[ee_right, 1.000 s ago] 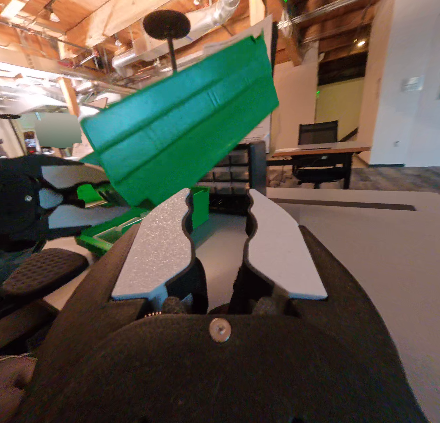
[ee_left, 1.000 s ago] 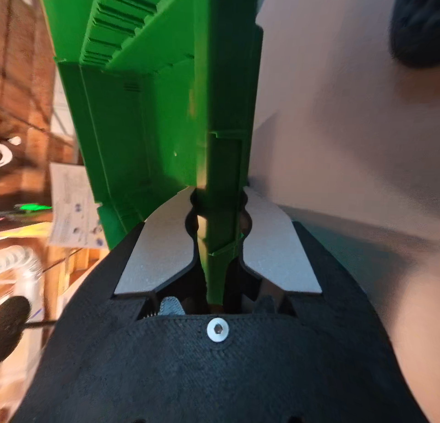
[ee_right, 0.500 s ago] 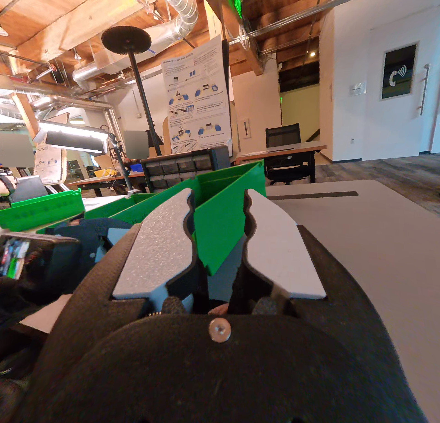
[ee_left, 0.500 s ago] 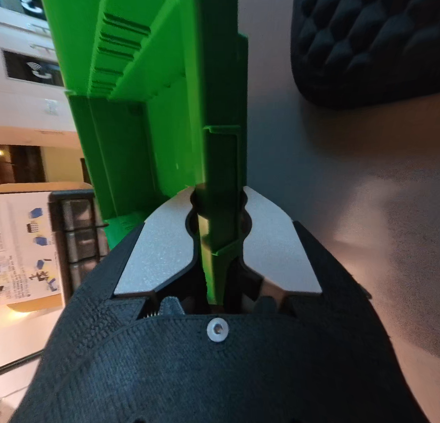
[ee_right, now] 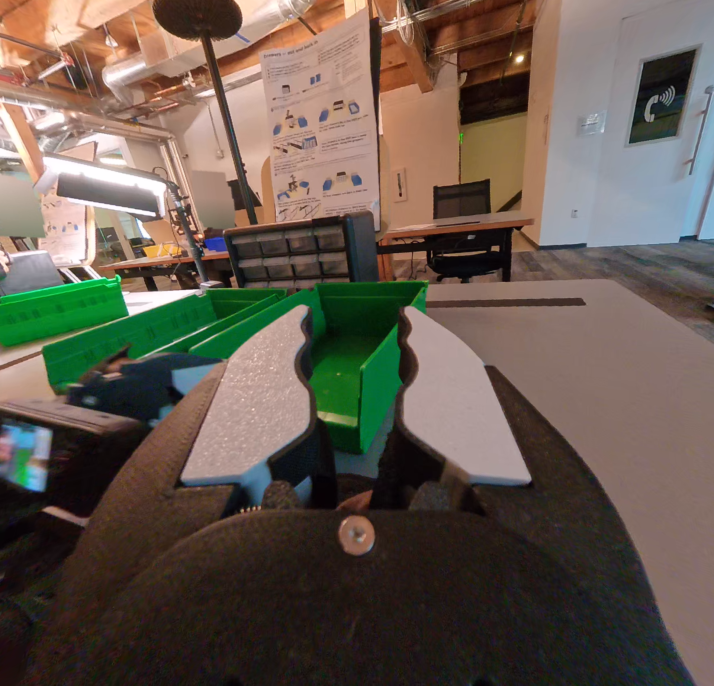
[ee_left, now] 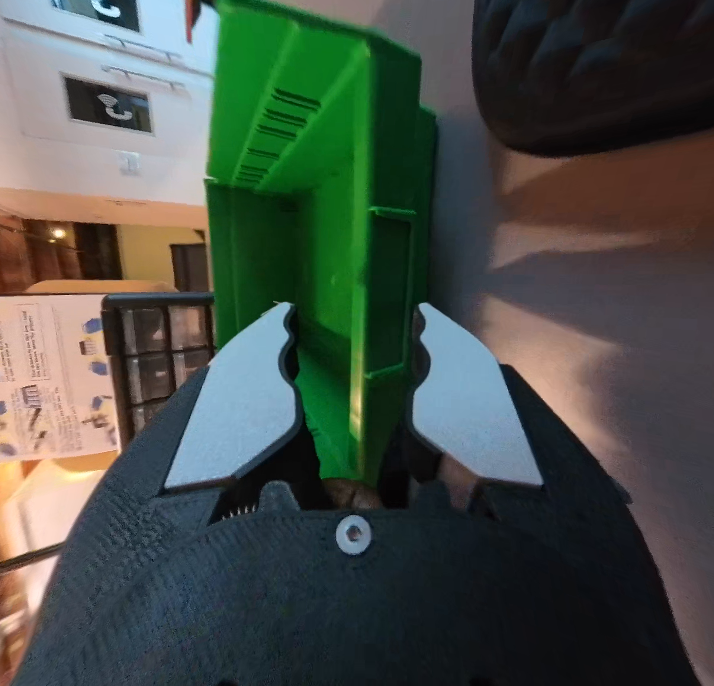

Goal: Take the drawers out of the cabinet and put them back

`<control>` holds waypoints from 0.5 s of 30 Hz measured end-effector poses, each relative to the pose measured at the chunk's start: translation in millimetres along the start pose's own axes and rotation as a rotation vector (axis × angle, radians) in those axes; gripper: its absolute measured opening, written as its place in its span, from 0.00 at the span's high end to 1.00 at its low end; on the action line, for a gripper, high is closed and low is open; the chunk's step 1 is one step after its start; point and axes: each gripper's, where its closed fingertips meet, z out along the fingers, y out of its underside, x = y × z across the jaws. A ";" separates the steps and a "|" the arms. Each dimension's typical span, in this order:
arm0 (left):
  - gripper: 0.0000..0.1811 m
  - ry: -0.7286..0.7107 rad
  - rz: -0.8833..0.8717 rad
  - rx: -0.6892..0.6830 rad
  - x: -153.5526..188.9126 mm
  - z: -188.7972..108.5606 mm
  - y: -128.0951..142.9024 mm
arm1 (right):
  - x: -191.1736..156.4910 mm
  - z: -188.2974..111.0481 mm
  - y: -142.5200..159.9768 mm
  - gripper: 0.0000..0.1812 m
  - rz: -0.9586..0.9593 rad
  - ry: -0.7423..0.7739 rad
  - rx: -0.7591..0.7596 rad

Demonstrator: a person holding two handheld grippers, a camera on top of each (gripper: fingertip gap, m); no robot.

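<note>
A long green bin (ee_left: 317, 204) lies on the grey table (ee_right: 560, 397). My left gripper (ee_left: 353, 312) is open, its fingers either side of the bin's end wall without gripping it. In the right wrist view the same bin (ee_right: 347, 358) sits just ahead of my right gripper (ee_right: 355, 316), which is open and empty. The left gripper (ee_right: 127, 377) shows there as a dark blur at the bin's near left. The black cabinet (ee_right: 293, 254) with small grey drawers stands behind the bins and also shows in the left wrist view (ee_left: 162, 350).
A second green bin (ee_right: 166, 331) lies alongside the first, and a third (ee_right: 62, 308) sits farther left. A lamp pole (ee_right: 228, 126) and a poster board (ee_right: 320, 126) rise behind the cabinet. A black padded object (ee_left: 579, 49) is close beside the left gripper.
The left gripper carried the green bin down out of the air onto the table and then opened, letting go of its wall. The right gripper stayed open as its view settled on the bins.
</note>
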 end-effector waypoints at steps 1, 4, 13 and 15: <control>0.67 0.018 -0.041 0.049 -0.7 -14.0 -2.6 | -0.6 0.7 1.1 0.77 -0.014 0.004 -0.010; 0.67 0.044 -0.174 0.204 -9.4 -66.3 4.3 | -12.7 6.9 13.0 0.76 -0.071 -0.036 -0.089; 0.69 0.078 -0.159 -0.089 2.5 -120.0 195.7 | -93.7 53.5 110.1 0.74 -0.513 -0.215 -0.477; 0.71 0.089 -0.168 -0.121 5.9 -118.9 215.7 | -108.6 62.4 131.8 0.73 -0.583 -0.239 -0.537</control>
